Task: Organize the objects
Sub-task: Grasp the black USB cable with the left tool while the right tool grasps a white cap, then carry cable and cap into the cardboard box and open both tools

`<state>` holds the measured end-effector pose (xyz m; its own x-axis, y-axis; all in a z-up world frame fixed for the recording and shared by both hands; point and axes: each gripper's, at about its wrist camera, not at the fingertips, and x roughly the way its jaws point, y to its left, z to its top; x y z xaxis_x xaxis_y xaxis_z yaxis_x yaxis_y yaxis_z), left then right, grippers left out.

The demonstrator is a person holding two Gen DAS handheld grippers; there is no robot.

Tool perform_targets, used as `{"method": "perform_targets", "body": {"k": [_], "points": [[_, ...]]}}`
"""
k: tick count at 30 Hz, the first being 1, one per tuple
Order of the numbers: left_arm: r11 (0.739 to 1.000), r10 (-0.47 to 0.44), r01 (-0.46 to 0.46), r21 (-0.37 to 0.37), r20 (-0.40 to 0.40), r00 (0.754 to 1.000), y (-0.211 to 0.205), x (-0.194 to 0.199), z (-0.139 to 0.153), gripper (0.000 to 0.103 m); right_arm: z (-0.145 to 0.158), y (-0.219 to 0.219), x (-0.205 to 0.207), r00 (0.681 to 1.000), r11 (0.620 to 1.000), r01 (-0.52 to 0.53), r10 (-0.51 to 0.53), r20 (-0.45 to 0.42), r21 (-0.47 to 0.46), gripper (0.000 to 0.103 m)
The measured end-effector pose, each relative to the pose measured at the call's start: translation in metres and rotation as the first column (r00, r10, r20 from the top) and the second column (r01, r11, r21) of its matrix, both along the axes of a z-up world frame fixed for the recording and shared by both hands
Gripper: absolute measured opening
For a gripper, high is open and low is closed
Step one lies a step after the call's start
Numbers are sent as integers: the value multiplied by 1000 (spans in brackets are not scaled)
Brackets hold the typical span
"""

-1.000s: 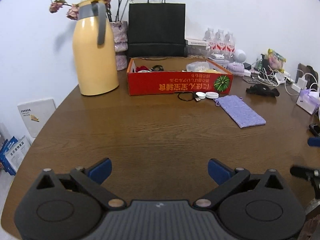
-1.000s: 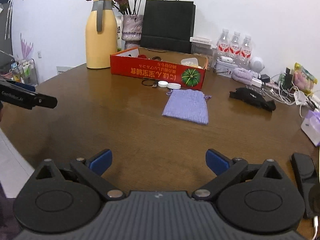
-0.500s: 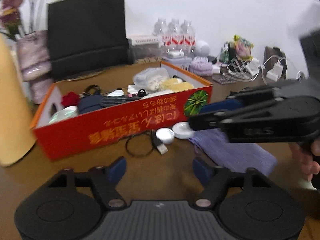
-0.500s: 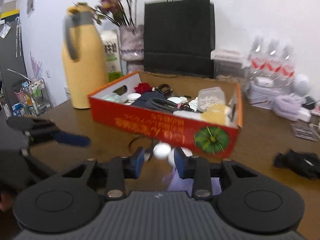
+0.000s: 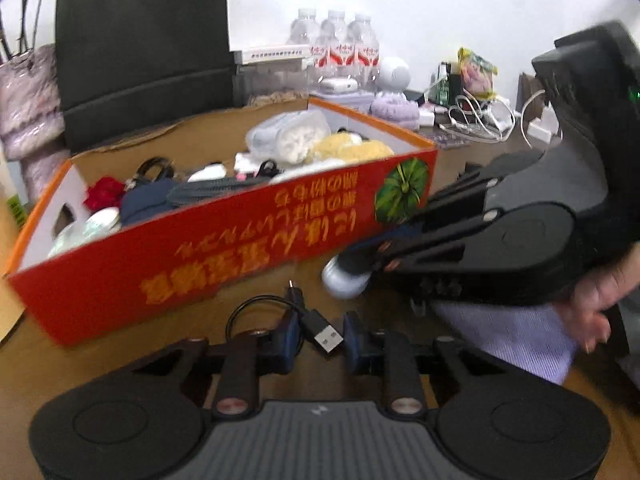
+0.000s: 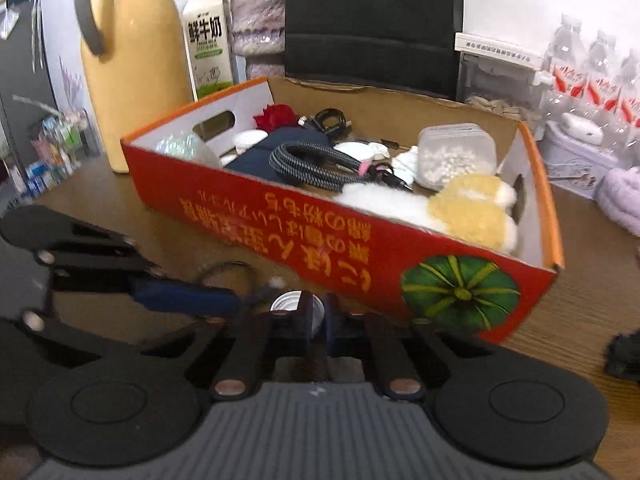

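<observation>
Left wrist view shows the left gripper (image 5: 320, 340) low over the table (image 5: 120, 364), its blue fingers (image 5: 286, 340) drawn in to a narrow gap with the silver plug end of a black USB cable (image 5: 320, 330) lying right between the tips. I cannot tell whether the pads are pressing on it yet or only bracketing it. The cable's loop curls away to the left of the plug, and the plug's long axis runs slantwise across the gap rather than straight along the fingers — so a squeeze, I judge, would catch it at an angle.

Just to the right, the right gripper (image 5: 360, 268) comes in from the side and has a small round white tin (image 5: 344, 280) at its tips. From the right wrist view the same tin (image 6: 294, 304) sits between that gripper's (image 6: 316, 316) fingers, which are nearly together around it; it looks pinched, though the blur leaves a little doubt. The lilac pouch (image 5: 508, 336) lies flat under and behind that gripper.

What matters for the coming move is the red box (image 5: 224, 256): it stands just beyond both tools, its near wall directly ahead of them, already holding a braided cord (image 6: 320, 168), a clear tub of beads (image 6: 456, 156) and fluffy yellow things (image 6: 472, 212). Both items sit close to the foot of that wall, so each has to go up and forward over the rim. The right tool is nearer the box's pumpkin-printed end, the left nearer its middle.
</observation>
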<state>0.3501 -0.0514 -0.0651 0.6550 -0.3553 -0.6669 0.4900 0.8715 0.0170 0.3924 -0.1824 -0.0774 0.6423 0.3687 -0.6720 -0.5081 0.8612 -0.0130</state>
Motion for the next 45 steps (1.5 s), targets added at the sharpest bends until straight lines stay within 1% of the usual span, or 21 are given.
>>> {"method": "perform_targets", "body": {"k": [2, 4, 5, 6, 7, 9, 11, 14, 16, 18, 20, 24, 26, 28, 30, 31, 35, 38, 41, 45], "points": [[1000, -20, 20, 3, -5, 1000, 7, -13, 1, 23, 1, 0, -12, 1000, 1000, 4, -3, 28, -30, 5], [1000, -17, 17, -4, 0, 1000, 12, -21, 1, 26, 7, -2, -20, 999, 1000, 2, -2, 47, -18, 5], [1000, 4, -4, -12, -3, 1000, 13, -20, 0, 36, 10, -2, -23, 998, 1000, 1, -1, 59, -8, 4], [1000, 27, -27, -12, -2, 1000, 12, -18, -1, 37, 15, -1, -26, 997, 1000, 2, -2, 74, -1, 5], [999, 32, -32, -10, 8, 999, 10, -17, -2, 37, 18, 0, -29, 996, 1000, 3, -3, 85, 4, 5], [1000, 30, -30, 0, 23, 999, 6, -20, -2, 16, 26, 2, -37, 995, 1000, 6, -7, 103, 9, 5], [999, 36, -36, 9, 7, 999, 4, -28, 2, 12, 33, 1, -49, 993, 1000, 13, -15, 121, 17, 5], [999, 31, -30, -21, 25, 999, 6, -56, 10, 12, 44, -8, -79, 990, 998, 23, -30, 141, 50, 5], [999, 44, -42, -32, 54, 998, 8, -79, 17, 11, 49, -14, -104, 988, 997, 32, -42, 151, 64, 5], [997, 58, -53, -59, 76, 995, 11, -106, 25, 11, 54, -19, -132, 986, 996, 30, -43, 159, 82, 5], [992, 80, -72, -105, 77, 994, 17, -134, 34, 11, 56, -23, -162, 985, 995, 28, -44, 164, 98, 5], [979, 121, -107, -174, 72, 990, 28, -185, 50, 11, 54, -31, -215, 988, 986, 51, -73, 133, 161, 5], [976, 92, -78, -204, 59, 994, 32, -205, 53, 12, 51, -33, -240, 990, 983, 46, -68, 122, 175, 5], [978, 78, -66, -197, 52, 996, 33, -219, 54, 11, 48, -35, -261, 990, 984, 52, -73, 119, 171, 5], [980, 86, -73, -185, 65, 994, 33, -231, 57, 11, 50, -36, -276, 989, 985, 63, -84, 125, 163, 5], [979, 85, -70, -193, 71, 994, 34, -237, 59, 11, 52, -39, -283, 987, 984, 72, -94, 133, 162, 5], [974, 89, -64, -218, 108, 990, 37, -252, 69, 12, 55, -47, -296, 982, 978, 108, -133, 136, 179, 5], [974, 87, -60, -220, 115, 989, 39, -250, 71, 11, 55, -49, -296, 977, 973, 129, -157, 143, 191, 5], [973, 85, -56, -224, 122, 989, 45, -236, 73, 12, 59, -50, -285, 972, 972, 135, -167, 162, 194, 5], [967, 65, -22, -253, 166, 984, 57, -189, 90, 11, 73, -50, -244, 962, 977, 125, -162, 219, 173, 5]]}}
